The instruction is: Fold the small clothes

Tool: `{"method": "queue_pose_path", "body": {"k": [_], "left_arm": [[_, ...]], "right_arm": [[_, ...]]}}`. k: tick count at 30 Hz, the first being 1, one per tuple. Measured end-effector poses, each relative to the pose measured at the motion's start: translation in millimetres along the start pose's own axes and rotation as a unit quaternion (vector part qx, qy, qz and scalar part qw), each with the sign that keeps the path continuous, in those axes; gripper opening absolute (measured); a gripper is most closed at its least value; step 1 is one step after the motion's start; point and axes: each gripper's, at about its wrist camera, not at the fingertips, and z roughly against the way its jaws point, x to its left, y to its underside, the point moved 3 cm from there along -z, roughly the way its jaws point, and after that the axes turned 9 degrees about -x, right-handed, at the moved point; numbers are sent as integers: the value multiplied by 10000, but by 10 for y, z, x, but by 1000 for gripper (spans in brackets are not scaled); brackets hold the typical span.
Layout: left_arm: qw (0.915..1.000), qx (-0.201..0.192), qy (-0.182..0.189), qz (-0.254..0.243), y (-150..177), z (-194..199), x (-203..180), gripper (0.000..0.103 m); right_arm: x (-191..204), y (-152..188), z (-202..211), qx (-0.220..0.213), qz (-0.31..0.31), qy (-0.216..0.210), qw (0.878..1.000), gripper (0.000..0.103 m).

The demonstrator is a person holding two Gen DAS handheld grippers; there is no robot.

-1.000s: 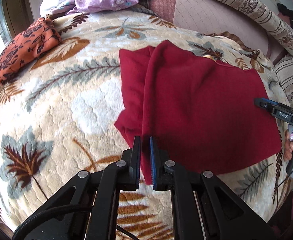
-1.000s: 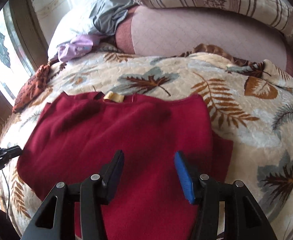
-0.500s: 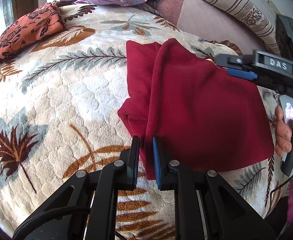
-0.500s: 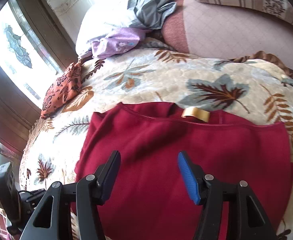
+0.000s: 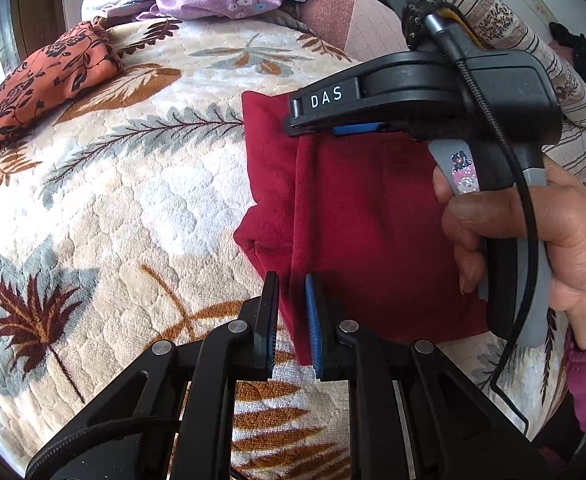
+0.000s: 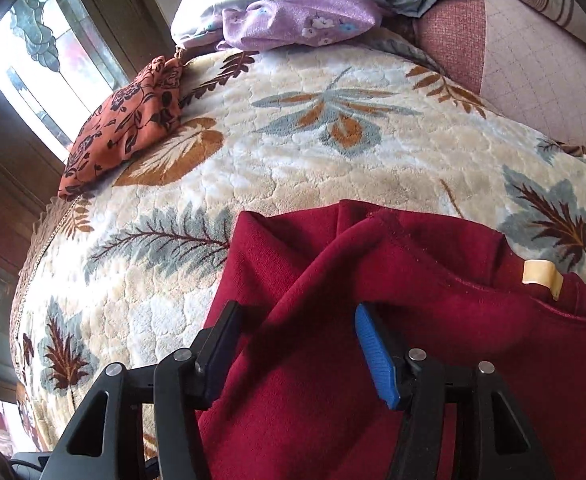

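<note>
A dark red garment (image 5: 373,220) lies partly folded on the leaf-patterned blanket (image 5: 113,220). My left gripper (image 5: 292,304) is shut on the near end of its raised lengthwise fold. A hand holds my right gripper (image 5: 293,120) over the garment's far left edge. In the right wrist view this gripper (image 6: 297,320) straddles a ridge of the red garment (image 6: 333,400). Its jaws are closing, with cloth between them, and the pads do not press on it. A tan label (image 6: 541,276) shows at the neckline to the right.
An orange floral cloth (image 5: 49,84) lies at the bed's far left corner, by the window (image 6: 33,60). A purple flowered cloth (image 5: 213,0) and pale bedding sit at the head. A pink quilted cushion (image 6: 525,72) and a striped bolster (image 5: 533,40) line the far right.
My right gripper has swept left across the garment to its far left edge, and its jaws have narrowed. The left gripper has stayed clamped on the near fold.
</note>
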Motion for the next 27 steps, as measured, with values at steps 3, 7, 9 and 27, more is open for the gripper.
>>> {"method": "queue_pose_path", "body": {"k": [3, 7, 9, 27], "left_arm": [[10000, 9, 27, 18, -6, -5, 11, 13], [10000, -29, 56, 50, -12, 15, 22, 13], [9999, -65, 80, 68, -21, 31, 28, 13], [9999, 15, 99, 51, -21, -26, 31, 13]], "right_arm": [[-37, -40, -7, -87, 41, 56, 9999, 25], [-39, -135, 122, -272, 32, -151, 9995, 11], [-42, -213, 188, -412, -62, -281, 9987, 9], [-30, -79, -41, -3, -193, -334, 9993, 45]]}}
